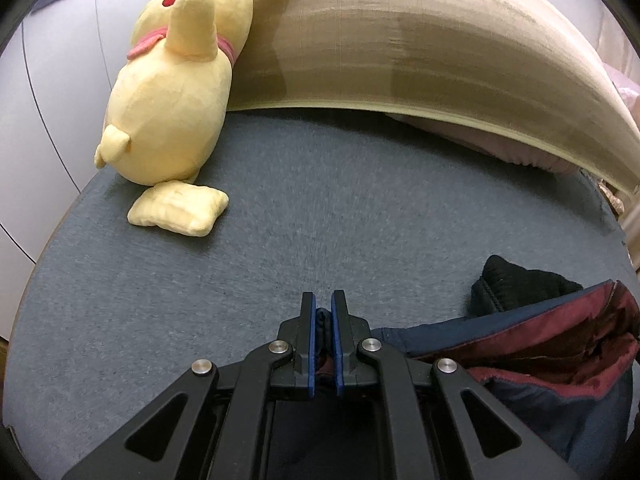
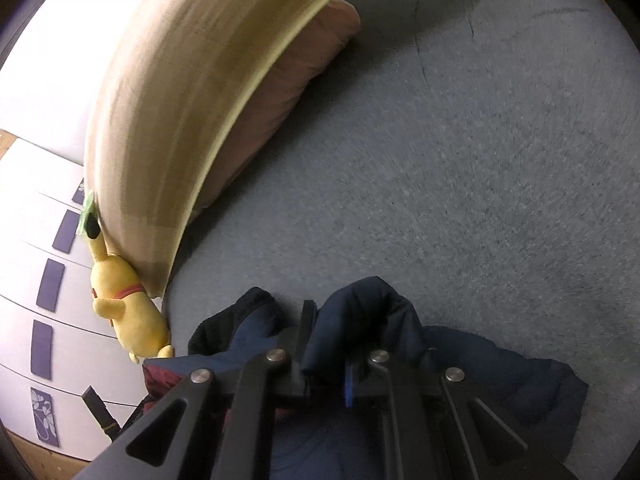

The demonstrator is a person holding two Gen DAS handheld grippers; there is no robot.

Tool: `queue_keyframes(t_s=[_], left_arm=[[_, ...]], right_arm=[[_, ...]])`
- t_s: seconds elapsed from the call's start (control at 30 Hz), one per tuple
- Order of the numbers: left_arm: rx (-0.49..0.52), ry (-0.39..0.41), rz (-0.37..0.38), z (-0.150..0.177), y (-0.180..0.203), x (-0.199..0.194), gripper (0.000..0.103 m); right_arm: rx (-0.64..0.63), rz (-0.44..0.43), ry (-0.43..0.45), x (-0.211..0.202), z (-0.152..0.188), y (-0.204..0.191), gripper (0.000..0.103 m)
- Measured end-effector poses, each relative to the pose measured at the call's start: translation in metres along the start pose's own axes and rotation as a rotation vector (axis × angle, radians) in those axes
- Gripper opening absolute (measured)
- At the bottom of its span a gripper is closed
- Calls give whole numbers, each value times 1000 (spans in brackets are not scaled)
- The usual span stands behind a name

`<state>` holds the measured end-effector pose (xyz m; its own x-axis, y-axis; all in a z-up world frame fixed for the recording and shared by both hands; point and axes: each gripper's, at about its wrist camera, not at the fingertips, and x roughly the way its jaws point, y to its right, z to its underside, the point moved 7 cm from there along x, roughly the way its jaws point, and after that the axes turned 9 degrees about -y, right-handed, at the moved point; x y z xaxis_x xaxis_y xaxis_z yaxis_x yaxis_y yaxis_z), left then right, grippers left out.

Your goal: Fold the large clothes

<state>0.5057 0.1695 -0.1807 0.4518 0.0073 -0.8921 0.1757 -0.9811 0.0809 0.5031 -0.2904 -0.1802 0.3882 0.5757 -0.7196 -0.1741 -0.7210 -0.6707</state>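
Grey bed surface [image 1: 360, 208], tan headboard [image 1: 420, 40], yellow plush [image 1: 172, 120] at far left. Navy jacket [image 1: 540, 360], maroon-lined, lies bunched right of left gripper [image 1: 324, 312], which pinches its edge; right gripper [image 2: 332, 320] clamps a navy fold. Both touching; garment spans between them.

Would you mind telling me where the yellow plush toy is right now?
In the left wrist view the yellow plush toy lies upper left on the grey bed, leaning against the tan headboard.

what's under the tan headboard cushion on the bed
A pinkish pillow is tucked under the overhanging tan headboard cushion, lying on the grey bed cover. The cushion covers the pillow's far side.
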Motion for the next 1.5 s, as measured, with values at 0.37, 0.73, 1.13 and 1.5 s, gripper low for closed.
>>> queue_keyframes(t_s=[0.37, 0.73, 1.13, 1.5], left_arm=[[-153, 82, 119, -19, -33, -35, 77], [66, 30, 194, 0, -17, -26, 77], [141, -115, 110, 0, 17, 29, 13], [169, -126, -56, 1, 20, 50, 13]], right_arm=[[91, -176, 42, -28, -19, -8, 103], [-340, 117, -24, -21, -8, -13, 103], [-393, 209, -85, 41, -36, -12, 18], [-318, 322, -85, 74, -38, 11, 17]])
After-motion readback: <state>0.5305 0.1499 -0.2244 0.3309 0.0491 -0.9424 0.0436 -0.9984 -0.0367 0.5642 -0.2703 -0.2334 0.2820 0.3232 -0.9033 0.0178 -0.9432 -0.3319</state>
